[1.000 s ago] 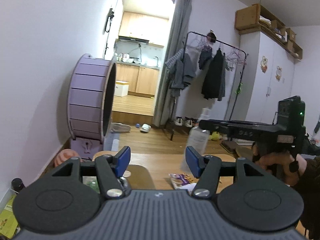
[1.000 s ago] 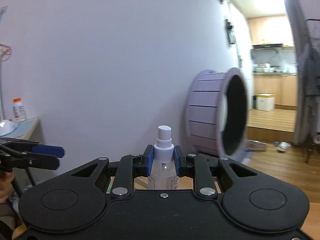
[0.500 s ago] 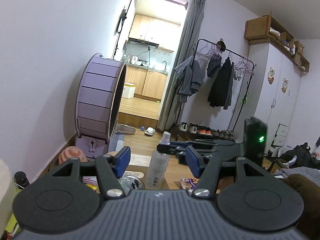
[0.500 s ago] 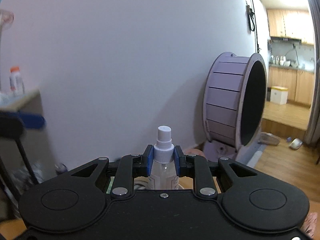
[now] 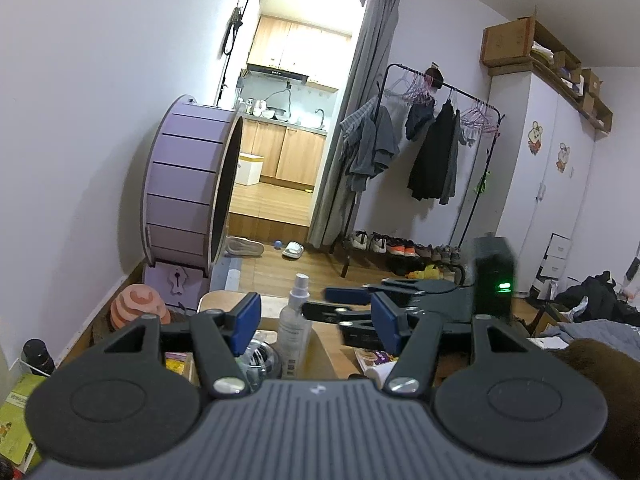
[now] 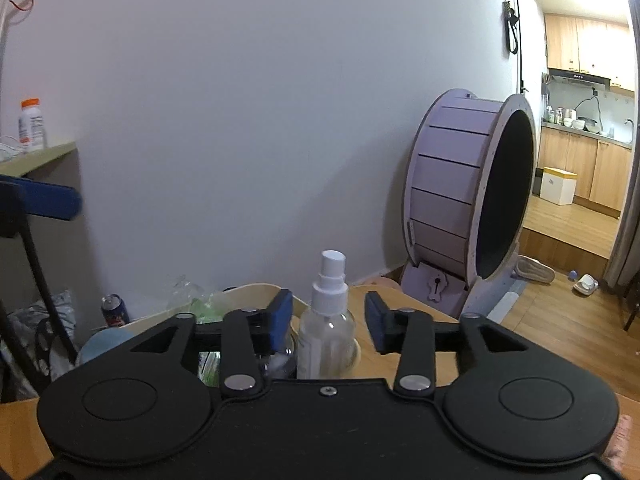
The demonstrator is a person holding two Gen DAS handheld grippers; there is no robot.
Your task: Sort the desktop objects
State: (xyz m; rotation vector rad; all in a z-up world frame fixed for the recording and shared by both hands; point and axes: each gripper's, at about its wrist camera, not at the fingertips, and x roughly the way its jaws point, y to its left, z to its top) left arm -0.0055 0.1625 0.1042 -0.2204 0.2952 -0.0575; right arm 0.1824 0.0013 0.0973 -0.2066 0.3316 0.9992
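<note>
A clear spray bottle (image 6: 326, 320) with a white nozzle stands upright on the wooden table (image 6: 388, 364). My right gripper (image 6: 328, 320) is open around it, blue pads clear of the bottle on both sides. In the left wrist view the same spray bottle (image 5: 295, 330) stands between my open left gripper's (image 5: 316, 322) fingers but farther off, and the right gripper (image 5: 360, 304) reaches in from the right, just beside the bottle. A glass jar (image 5: 260, 362) sits left of the bottle, and a snack packet (image 5: 374, 358) lies to its right.
A large purple exercise wheel (image 5: 188, 188) stands on the floor beyond the table. An orange striped ball (image 5: 136, 306), a dark bottle (image 5: 38, 356), a drinks can (image 6: 115, 311) and a side shelf (image 6: 36, 156) line the left wall. A clothes rack (image 5: 420, 160) stands far right.
The right gripper carried the spray bottle leftward, lowered it to the table and opened, letting it go. The left gripper stayed open and tilted slightly upward.
</note>
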